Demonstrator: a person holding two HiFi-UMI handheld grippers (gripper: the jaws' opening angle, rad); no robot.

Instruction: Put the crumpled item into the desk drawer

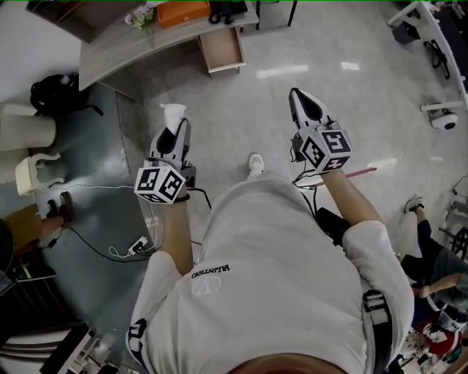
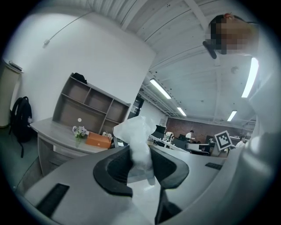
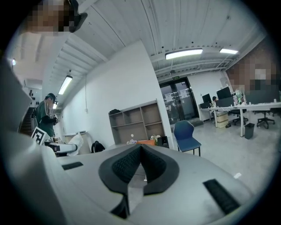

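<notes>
Entry: crumpled white item (image 2: 137,137), pinched between my left tongs (image 1: 175,128) at a partway-closed set and well apart from the open drawer (image 1: 223,47) at the bench's (image 1: 110,55) front edge; right tongs (image 3: 140,166) closed on nothing; I judge it best to hold the pinch firm and release only once the item is inside the drawer walls.

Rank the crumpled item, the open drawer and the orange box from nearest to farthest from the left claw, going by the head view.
1. Crumpled item: pinched in the left claw itself.
2. Open drawer: ahead and slightly right, pulled out from the desk.
3. Orange box: on the desk top, beyond the drawer.
</notes>
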